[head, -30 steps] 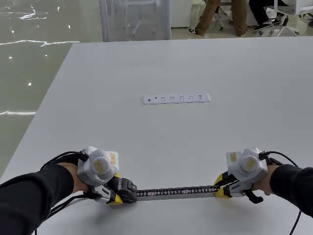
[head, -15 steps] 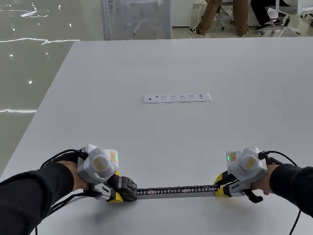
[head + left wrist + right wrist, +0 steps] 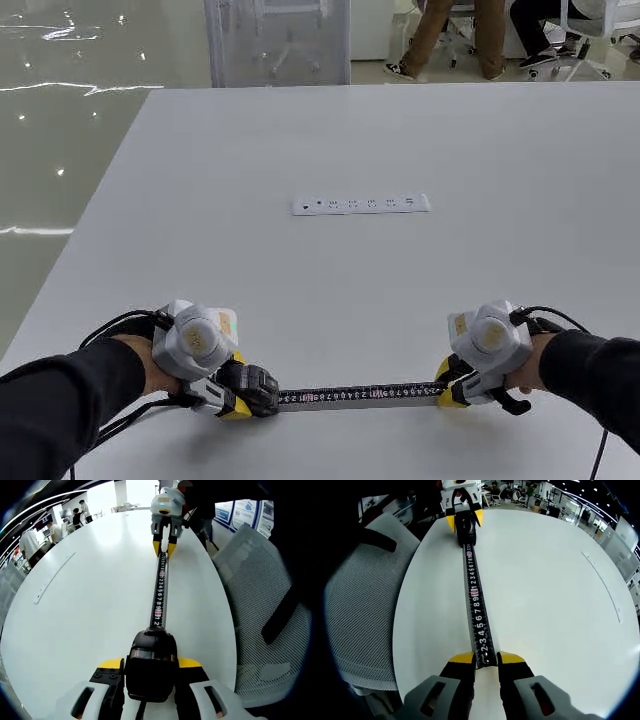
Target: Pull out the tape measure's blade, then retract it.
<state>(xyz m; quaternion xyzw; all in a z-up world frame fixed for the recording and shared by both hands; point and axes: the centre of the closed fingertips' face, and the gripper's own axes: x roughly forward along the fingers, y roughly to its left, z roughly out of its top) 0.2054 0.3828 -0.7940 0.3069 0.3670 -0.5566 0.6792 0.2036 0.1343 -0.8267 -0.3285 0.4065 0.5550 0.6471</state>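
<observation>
- left gripper (image 3: 236, 404): at the near left of the white table (image 3: 400, 130); its jaws stand part-way apart, clamped on both sides of the tape measure case (image 3: 150, 662).
- tape measure case: black, resting on the table near the front edge, between the yellow jaw tips, its mouth facing right.
- blade (image 3: 475, 600): drawn out of the case, lying flat and straight on the table, numbers up, spanning from one gripper to the other.
- right gripper (image 3: 485, 659): at the near right; its jaws are almost closed, pinching the free end of the blade between the yellow tips.
- power strip (image 3: 360, 204): white, lying mid-table, well apart from the blade.
</observation>
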